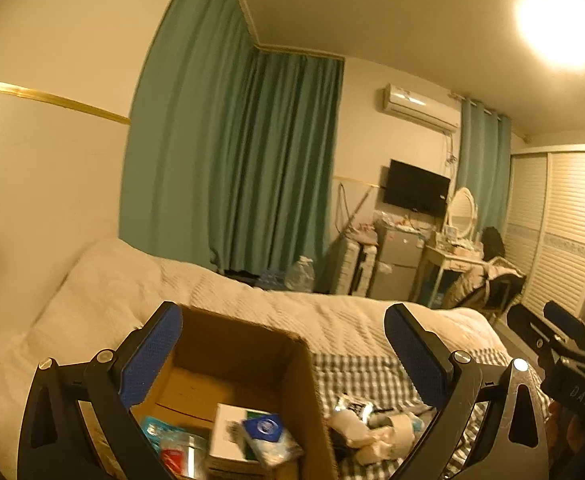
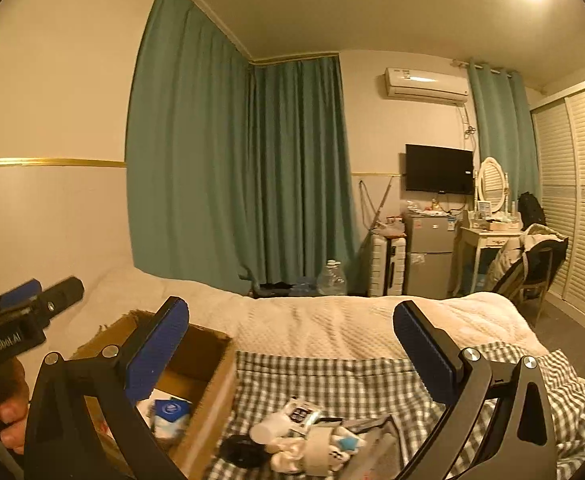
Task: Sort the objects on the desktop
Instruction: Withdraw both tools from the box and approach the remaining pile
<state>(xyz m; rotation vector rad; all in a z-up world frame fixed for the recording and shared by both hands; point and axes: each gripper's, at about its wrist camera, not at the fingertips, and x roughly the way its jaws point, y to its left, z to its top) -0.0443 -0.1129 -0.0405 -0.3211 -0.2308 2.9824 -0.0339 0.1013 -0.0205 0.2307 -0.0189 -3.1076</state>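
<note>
An open cardboard box (image 1: 232, 344) stands on the bed, holding a white carton (image 1: 228, 436), a blue-and-white pack (image 1: 268, 432) and a teal packet (image 1: 160, 432). My left gripper (image 1: 282, 314) hangs above the box, open and empty. To the box's right, a pile of small white and dark objects (image 1: 372, 424) lies on a checked cloth (image 1: 356, 372). In the right wrist view my right gripper (image 2: 290, 308) is open and empty above the same pile (image 2: 304, 436), with the box (image 2: 208, 364) to its left. Each gripper also shows at the other view's edge.
The bed's white quilt (image 2: 332, 324) stretches behind the box and cloth. Beyond it are green curtains (image 2: 232, 168), a water bottle (image 2: 332, 278), a small fridge (image 2: 428, 252), a dressing table (image 2: 488, 240) and a chair (image 2: 532, 264). A hand (image 2: 0, 408) grips the left tool.
</note>
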